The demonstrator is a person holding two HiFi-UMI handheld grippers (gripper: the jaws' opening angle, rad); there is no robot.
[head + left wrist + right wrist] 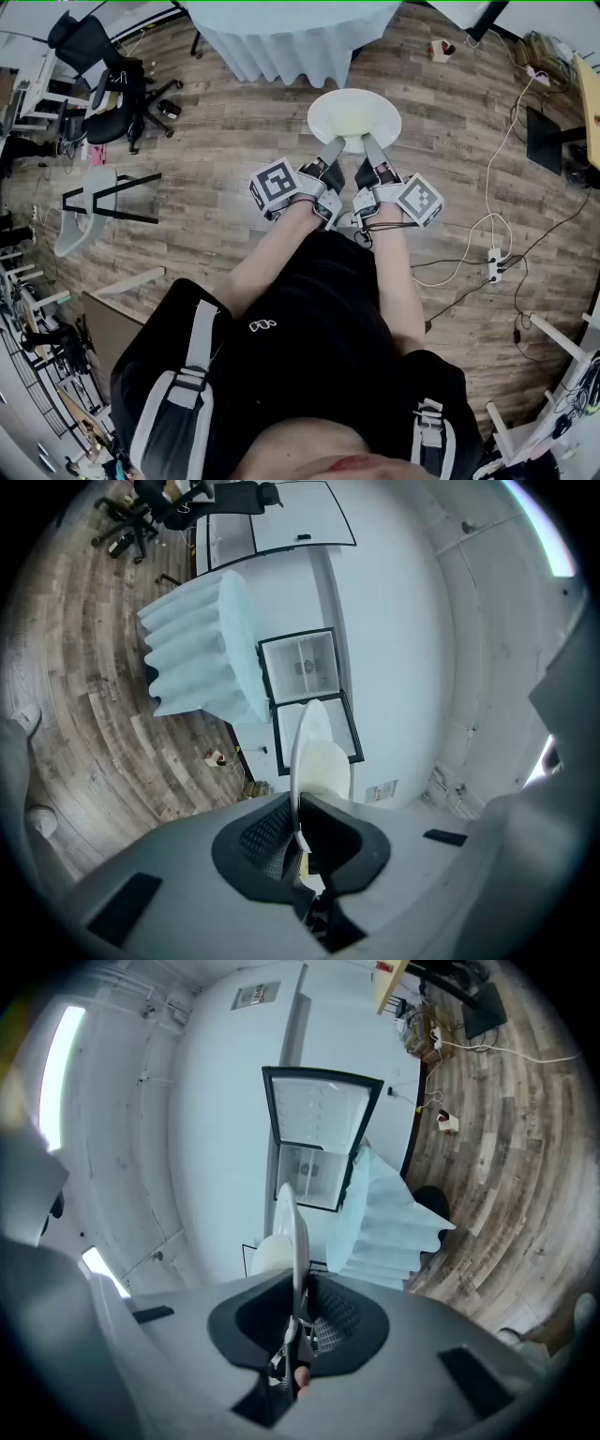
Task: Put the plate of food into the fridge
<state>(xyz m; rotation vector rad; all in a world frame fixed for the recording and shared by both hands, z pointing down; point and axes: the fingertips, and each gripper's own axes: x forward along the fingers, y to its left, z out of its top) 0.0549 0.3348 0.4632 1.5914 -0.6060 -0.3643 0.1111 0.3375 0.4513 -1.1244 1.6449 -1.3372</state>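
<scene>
A white plate with a pale mound of food is held level over the wooden floor in the head view. My left gripper is shut on its near rim from the left. My right gripper is shut on the same rim just to the right. In the left gripper view the plate stands edge-on, its rim pinched in my left gripper. The right gripper view also has the plate edge-on, clamped in my right gripper. Ahead stands the glass-door fridge, its door closed.
A table with a pale blue cloth stands just beyond the plate, beside the fridge. A black office chair and a white chair are to the left. Cables and a power strip lie on the floor at the right.
</scene>
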